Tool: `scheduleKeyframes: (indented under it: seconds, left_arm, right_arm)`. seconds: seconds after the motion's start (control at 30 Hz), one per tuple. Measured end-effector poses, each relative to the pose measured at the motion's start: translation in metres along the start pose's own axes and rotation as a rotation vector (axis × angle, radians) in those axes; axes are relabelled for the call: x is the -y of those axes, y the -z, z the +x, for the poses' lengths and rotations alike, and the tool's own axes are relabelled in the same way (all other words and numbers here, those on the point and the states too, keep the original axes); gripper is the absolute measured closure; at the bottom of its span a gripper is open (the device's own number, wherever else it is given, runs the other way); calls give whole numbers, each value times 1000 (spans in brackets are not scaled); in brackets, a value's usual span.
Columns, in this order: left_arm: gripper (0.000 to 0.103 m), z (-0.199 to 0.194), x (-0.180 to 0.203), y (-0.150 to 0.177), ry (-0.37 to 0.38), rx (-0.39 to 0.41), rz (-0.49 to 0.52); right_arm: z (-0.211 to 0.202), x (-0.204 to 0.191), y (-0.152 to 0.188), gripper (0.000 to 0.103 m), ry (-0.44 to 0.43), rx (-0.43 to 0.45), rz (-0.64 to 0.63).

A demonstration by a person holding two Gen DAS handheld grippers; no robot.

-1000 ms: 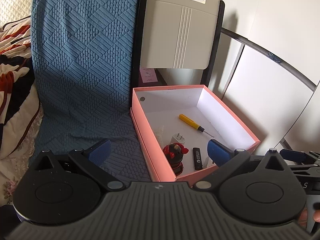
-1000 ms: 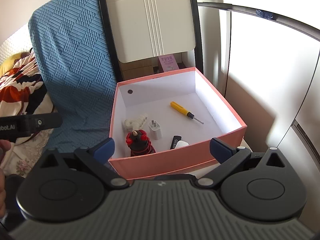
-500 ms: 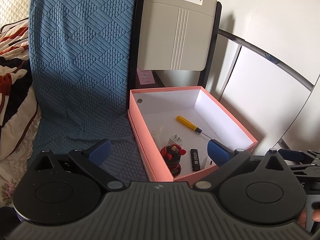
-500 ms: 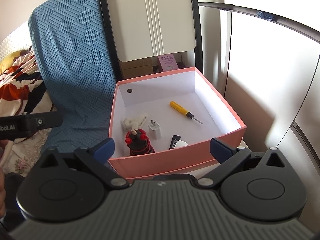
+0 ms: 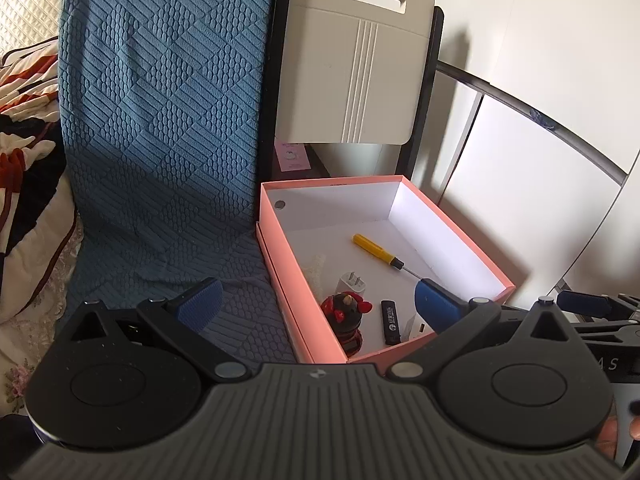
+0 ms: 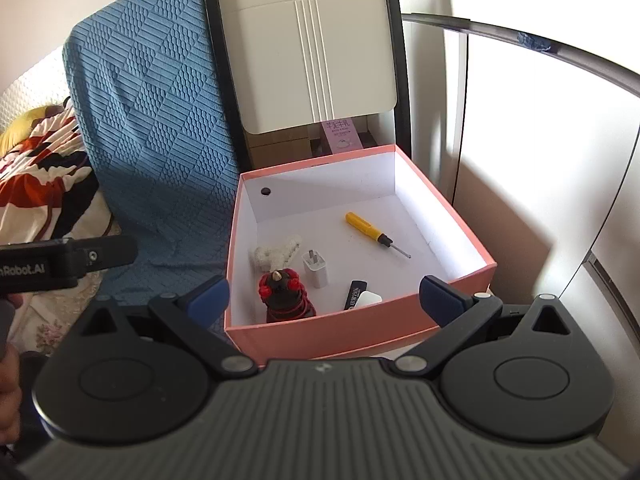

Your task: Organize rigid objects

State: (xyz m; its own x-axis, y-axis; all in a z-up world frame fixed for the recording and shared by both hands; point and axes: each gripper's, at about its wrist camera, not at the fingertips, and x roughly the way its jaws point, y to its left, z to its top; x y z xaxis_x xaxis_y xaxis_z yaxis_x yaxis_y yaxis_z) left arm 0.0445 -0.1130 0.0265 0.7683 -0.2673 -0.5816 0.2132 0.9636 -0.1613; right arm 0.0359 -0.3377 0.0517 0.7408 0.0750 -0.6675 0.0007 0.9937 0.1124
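An open pink box [image 5: 472,262] [image 6: 360,330] with a white inside stands in front of both grippers. In it lie a yellow screwdriver [image 5: 378,252] [image 6: 370,230], a white plug charger [image 5: 352,283] [image 6: 315,268], a red-and-black figurine [image 5: 347,318] [image 6: 285,297], a black lighter-like stick [image 5: 390,322] [image 6: 355,294], a small white block [image 6: 370,299] and a fluffy white piece [image 6: 276,252]. My left gripper [image 5: 318,300] is open and empty, above the box's near left corner. My right gripper [image 6: 326,294] is open and empty, just short of the near wall.
A blue quilted cover [image 5: 160,128] [image 6: 152,128] lies left of the box. A beige folding chair back [image 5: 352,68] [image 6: 312,52] stands behind it. White panels with a dark rail [image 5: 532,116] are at the right. Patterned bedding [image 6: 36,160] lies far left.
Both grippers have drawn back and risen slightly, so the box sits a little lower and smaller in the views. Both stay open and empty. The objects in the box have not moved.
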Motion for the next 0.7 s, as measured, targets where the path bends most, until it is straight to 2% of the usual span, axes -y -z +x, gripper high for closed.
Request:
scheduleKeyframes:
  seconds: [0.7]
  left_arm:
    - [0,-11,3,-4,-4,31,-5]
  right_arm:
    - [-1,0,6,0,5,-8,-3]
